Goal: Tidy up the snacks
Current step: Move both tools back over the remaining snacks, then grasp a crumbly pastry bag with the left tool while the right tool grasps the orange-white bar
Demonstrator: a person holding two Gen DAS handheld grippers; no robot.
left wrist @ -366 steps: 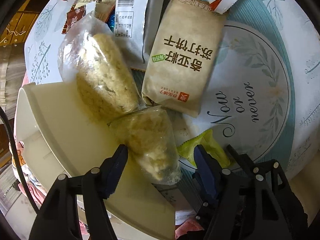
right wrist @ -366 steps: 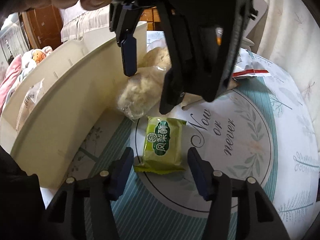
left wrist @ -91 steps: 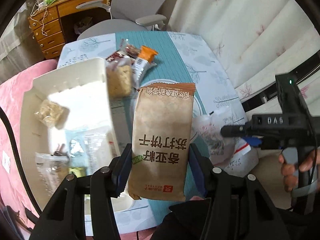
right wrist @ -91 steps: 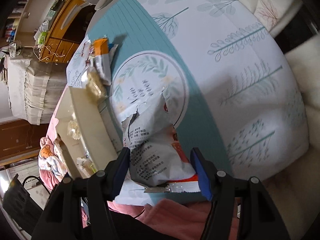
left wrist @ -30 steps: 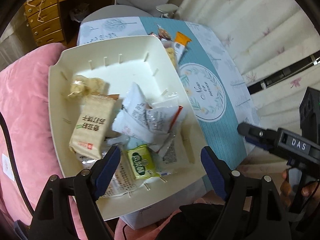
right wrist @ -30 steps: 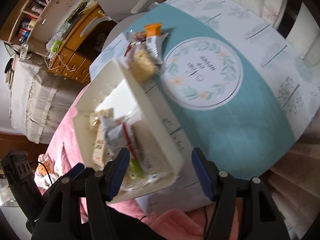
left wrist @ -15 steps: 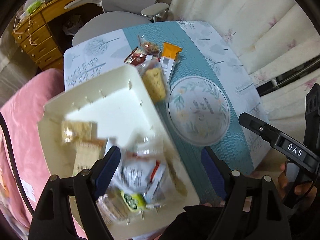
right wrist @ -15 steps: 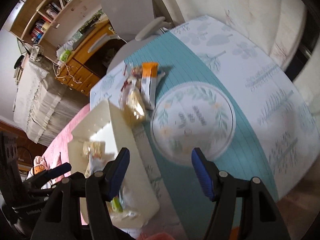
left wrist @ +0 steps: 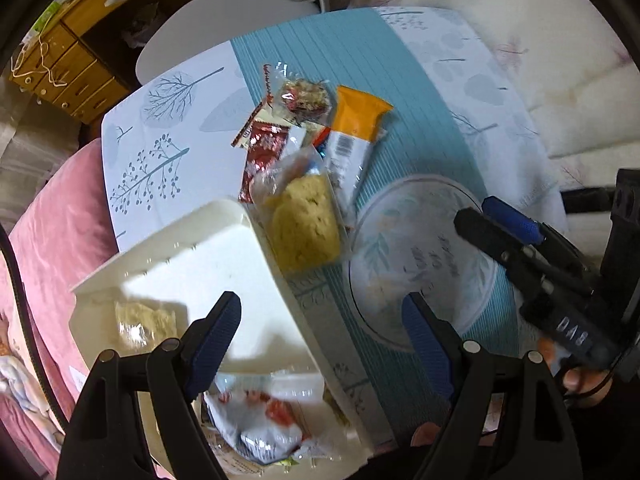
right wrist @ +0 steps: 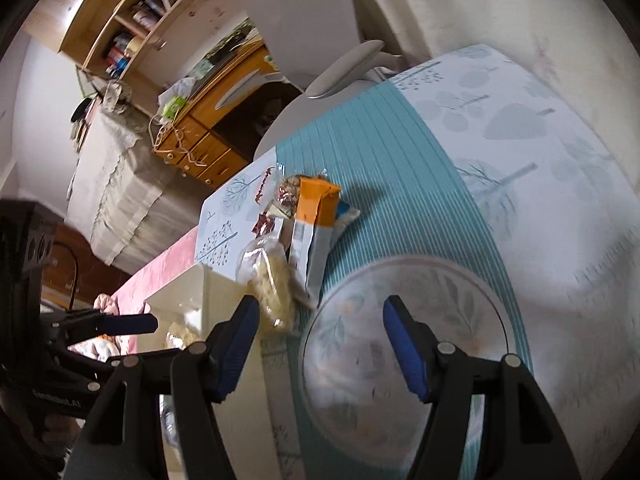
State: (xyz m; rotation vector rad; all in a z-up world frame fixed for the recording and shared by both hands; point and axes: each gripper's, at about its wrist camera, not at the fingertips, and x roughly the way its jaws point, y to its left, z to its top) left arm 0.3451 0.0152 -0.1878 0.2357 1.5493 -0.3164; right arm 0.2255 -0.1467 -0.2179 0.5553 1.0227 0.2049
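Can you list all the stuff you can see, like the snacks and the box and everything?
bin: one, cream, at table's left edge
table: one, teal and white cloth
cake bag: one, yellow in clear wrap, against bin's far corner
orange bar: one, orange and white, behind cake bag
red packets: a few, left of orange bar
snacks in bin: several, blurred
chair: one, grey, beyond table
desk: one, wooden
left gripper: open, empty
right gripper: open, empty

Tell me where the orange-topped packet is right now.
In the left wrist view the orange-topped packet lies on the teal cloth, upper centre, just right of the clear-bagged cake, beyond the white bin.
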